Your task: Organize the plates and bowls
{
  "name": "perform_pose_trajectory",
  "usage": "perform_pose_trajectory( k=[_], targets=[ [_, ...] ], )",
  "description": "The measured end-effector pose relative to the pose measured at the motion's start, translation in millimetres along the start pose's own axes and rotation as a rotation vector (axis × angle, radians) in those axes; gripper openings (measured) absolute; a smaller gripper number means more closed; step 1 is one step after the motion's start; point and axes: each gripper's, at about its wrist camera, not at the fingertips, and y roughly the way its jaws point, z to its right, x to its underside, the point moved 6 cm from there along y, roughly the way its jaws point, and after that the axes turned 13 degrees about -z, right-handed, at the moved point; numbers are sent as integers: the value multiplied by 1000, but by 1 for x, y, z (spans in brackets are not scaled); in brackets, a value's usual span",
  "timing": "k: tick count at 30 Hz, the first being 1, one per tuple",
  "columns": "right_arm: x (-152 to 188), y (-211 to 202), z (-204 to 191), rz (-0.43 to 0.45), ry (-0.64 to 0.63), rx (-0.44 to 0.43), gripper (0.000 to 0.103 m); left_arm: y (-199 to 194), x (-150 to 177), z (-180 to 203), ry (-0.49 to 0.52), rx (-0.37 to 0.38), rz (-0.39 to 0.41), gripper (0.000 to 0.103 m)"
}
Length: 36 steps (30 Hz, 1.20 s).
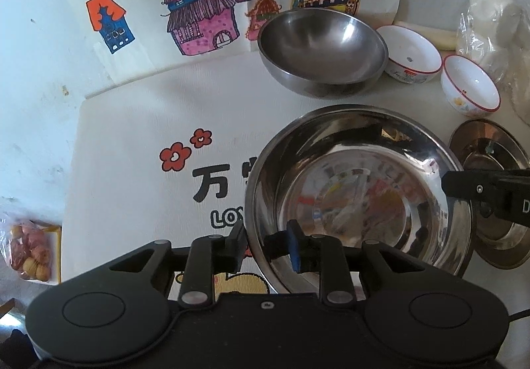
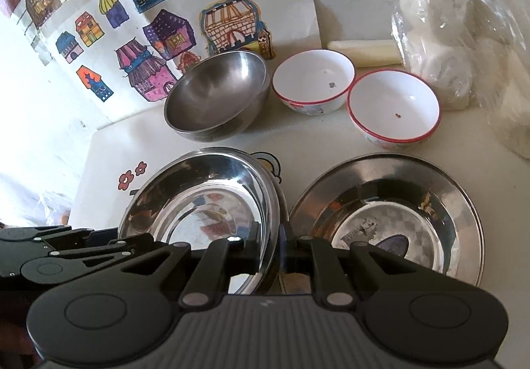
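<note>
The right gripper (image 2: 269, 256) pinches the right rim of the shiny steel dish (image 2: 202, 200), while the left gripper (image 1: 265, 248) straddles its near-left rim, jaws narrowly parted and not pressing. At 3 o'clock lies an empty steel plate (image 2: 384, 220). At 12 sits the steel bowl (image 2: 215, 94), and toward 1 and 2 the two red-rimmed white bowls (image 2: 313, 79) (image 2: 394, 107), each holding only a speck.
</note>
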Motion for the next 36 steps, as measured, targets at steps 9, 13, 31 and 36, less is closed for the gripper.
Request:
perform_pose_trajectory(
  k=[9, 13, 31, 36],
  targets=[
    [-5, 0, -4, 9, -11, 30, 19, 4, -1, 2, -13, -9, -10, 33],
    [-6, -1, 0, 5, 3, 32, 21, 0, 1, 2, -32, -30, 2, 59],
    [7, -60, 34, 99, 15, -62, 95, -48, 13, 0, -172, -70, 55, 100],
    [20, -77, 66, 82, 42, -77, 103, -57, 25, 20, -188, -13, 13, 101]
  ],
)
